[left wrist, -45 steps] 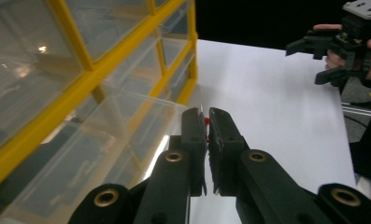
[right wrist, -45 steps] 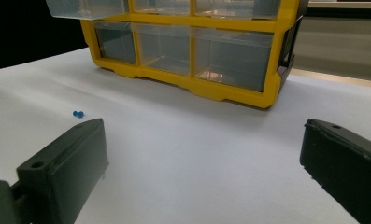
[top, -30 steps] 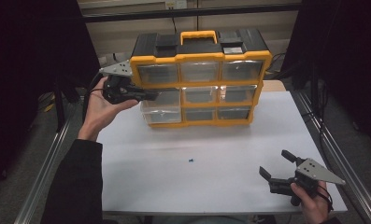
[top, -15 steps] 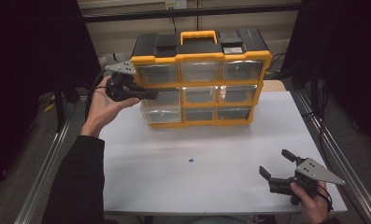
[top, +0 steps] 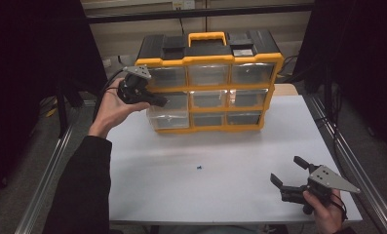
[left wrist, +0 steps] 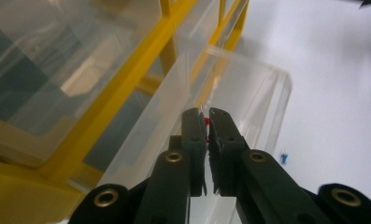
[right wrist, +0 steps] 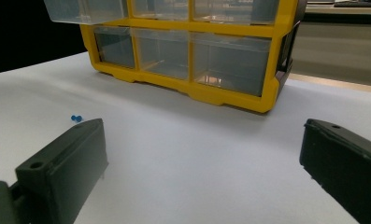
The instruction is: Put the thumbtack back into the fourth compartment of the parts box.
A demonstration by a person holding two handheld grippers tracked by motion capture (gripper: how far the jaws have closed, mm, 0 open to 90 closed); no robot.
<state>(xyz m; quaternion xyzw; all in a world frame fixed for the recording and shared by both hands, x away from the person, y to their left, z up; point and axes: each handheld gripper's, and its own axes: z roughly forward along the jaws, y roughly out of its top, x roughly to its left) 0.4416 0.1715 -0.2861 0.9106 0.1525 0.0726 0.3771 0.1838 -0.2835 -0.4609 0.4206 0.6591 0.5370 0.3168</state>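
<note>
One yellow drawer cabinet (top: 208,87) with a black top and a yellow handle stands at the far side of the white table (top: 181,195); it has nine clear drawers in three rows of three. One drawer (top: 167,114), at the left of the middle row, is pulled out. One small blue pin (top: 199,167) lies on the table in front of the cabinet, well apart from both grippers. The left hand (top: 110,109), palm up and raised, holds the left gripper (left wrist: 206,133) level over the pulled-out drawer. Its jaws are clenched on one small red pin (left wrist: 205,127), nipped between their tips above the drawer's open top. The right hand (top: 325,212) rests low at the table's near right corner; the right gripper (top: 288,171) points towards the cabinet, jaws released and wide apart, holding nothing.
</note>
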